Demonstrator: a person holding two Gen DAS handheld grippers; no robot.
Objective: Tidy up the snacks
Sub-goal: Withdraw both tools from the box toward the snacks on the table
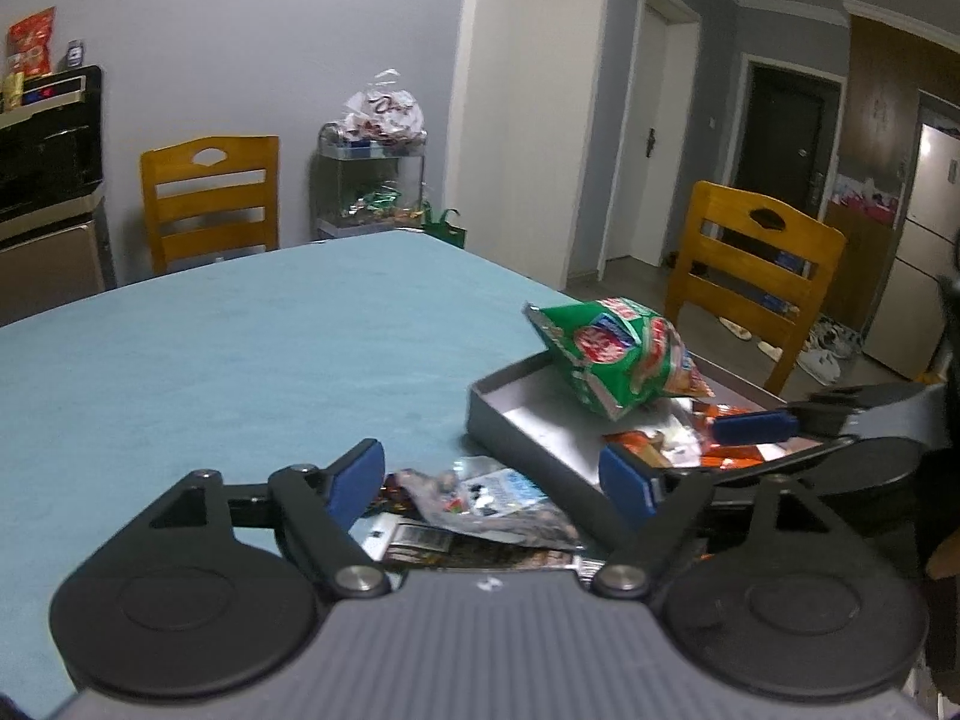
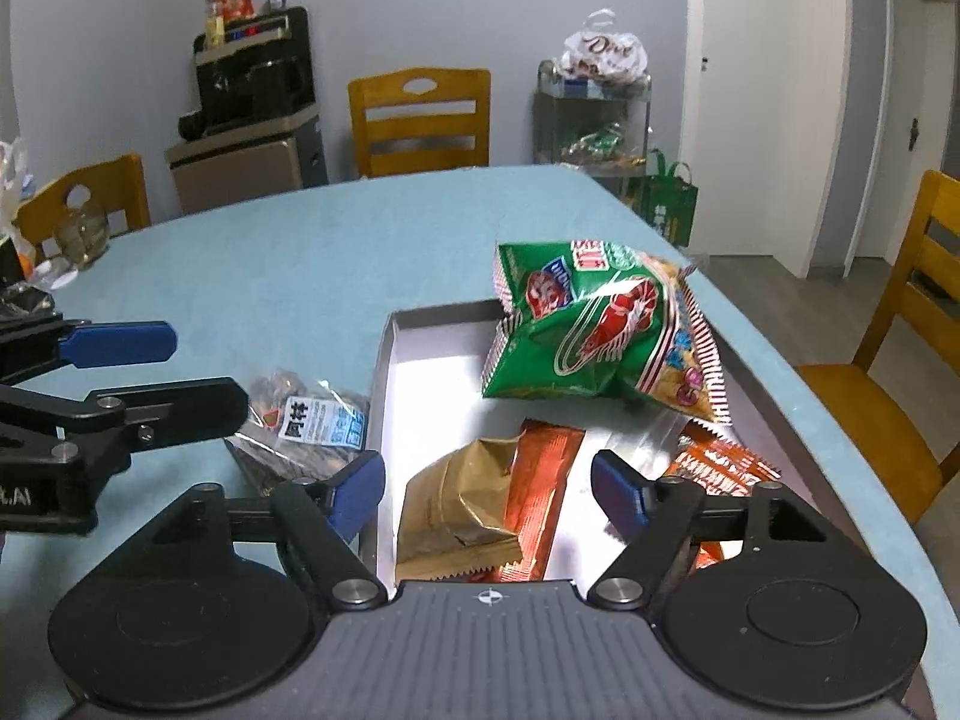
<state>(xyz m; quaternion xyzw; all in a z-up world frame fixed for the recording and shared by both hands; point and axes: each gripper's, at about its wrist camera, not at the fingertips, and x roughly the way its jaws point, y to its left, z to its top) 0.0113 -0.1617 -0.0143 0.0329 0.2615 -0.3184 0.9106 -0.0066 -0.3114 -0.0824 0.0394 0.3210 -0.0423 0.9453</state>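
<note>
A grey tray sits on the blue table near its right edge. In it lie a puffy green snack bag, a gold packet and orange packets. A clear packet of dark snacks lies on the table left of the tray, on top of other dark packets. My left gripper is open above that clear packet. My right gripper is open and empty over the tray's near end, above the gold packet. The left gripper also shows in the right wrist view.
Wooden chairs stand around the table. A glass jar and a bag stand at the table's far left. A shelf cart, a green bag and a black appliance stand by the wall.
</note>
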